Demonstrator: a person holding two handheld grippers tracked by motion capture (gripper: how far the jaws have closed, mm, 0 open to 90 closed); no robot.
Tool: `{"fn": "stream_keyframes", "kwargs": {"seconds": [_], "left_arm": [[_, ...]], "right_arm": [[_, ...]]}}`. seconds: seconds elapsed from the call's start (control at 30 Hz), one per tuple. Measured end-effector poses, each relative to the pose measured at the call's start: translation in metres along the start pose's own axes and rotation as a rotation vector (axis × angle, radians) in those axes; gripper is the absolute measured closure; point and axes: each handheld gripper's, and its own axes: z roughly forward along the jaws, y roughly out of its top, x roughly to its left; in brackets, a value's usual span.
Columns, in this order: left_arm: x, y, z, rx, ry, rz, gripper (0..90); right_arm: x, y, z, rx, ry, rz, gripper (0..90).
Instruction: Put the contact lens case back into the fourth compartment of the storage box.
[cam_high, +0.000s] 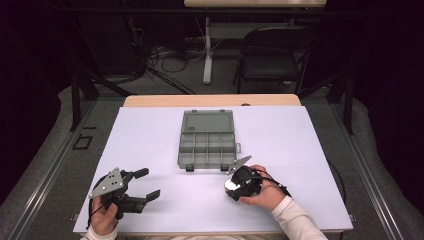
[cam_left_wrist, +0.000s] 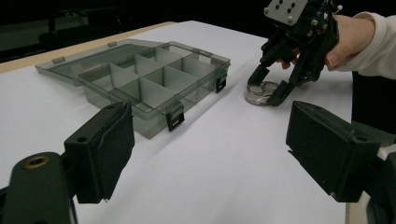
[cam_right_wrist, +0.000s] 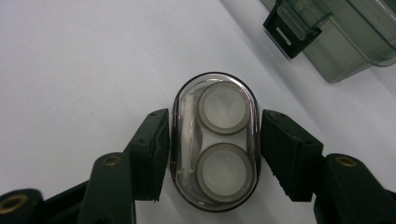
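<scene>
A clear oval case (cam_right_wrist: 215, 140) with two round grey-rimmed lids lies on the white table top (cam_high: 150, 135). My right gripper (cam_right_wrist: 215, 122) points down over it, one jaw pressed against each long side, and the case (cam_left_wrist: 261, 92) still rests on the table. In the high view this gripper (cam_high: 232, 185) is in front of the box's right corner. My left gripper (cam_high: 145, 184) hovers at the table's front left, wide open with nothing between its fingers (cam_left_wrist: 105, 149). A smoky clear organizer box (cam_high: 207, 147) with several empty compartments sits mid-table, lid (cam_high: 207, 121) folded back flat.
The box's black latches (cam_left_wrist: 173, 120) face the front edge, one close to the case (cam_right_wrist: 292, 29). A folding chair (cam_high: 272, 52) and cables stand on the floor beyond the table. A bare white surface (cam_left_wrist: 210, 154) stretches between the two grippers.
</scene>
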Motion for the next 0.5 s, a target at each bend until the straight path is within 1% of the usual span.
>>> {"fn": "stream_keyframes", "kwargs": {"seconds": [0.03,0.2,0.27,0.37,0.5], "left_arm": [[0.0,0.0,0.0,0.0,0.0,0.0,16.0],[0.0001,0.0,0.0,0.0,0.0,0.0,16.0],[0.0001,0.0,0.0,0.0,0.0,0.001,16.0],[0.0,0.0,0.0,0.0,-0.001,0.001,16.0],[0.0002,0.0,-0.0002,0.0,-0.003,0.0,16.0]], "right_arm": [[0.0004,-0.0001,-0.0001,0.001,0.001,0.007,43.2],[0.0002,0.0,-0.0001,0.0,0.009,0.011,45.4],[0.0002,0.0,-0.0003,0.0,0.009,0.013,47.7],[0.0002,0.0001,-0.0006,-0.001,0.004,0.008,47.9],[0.0001,0.0,-0.0006,0.0,0.006,0.013,48.1]]}}
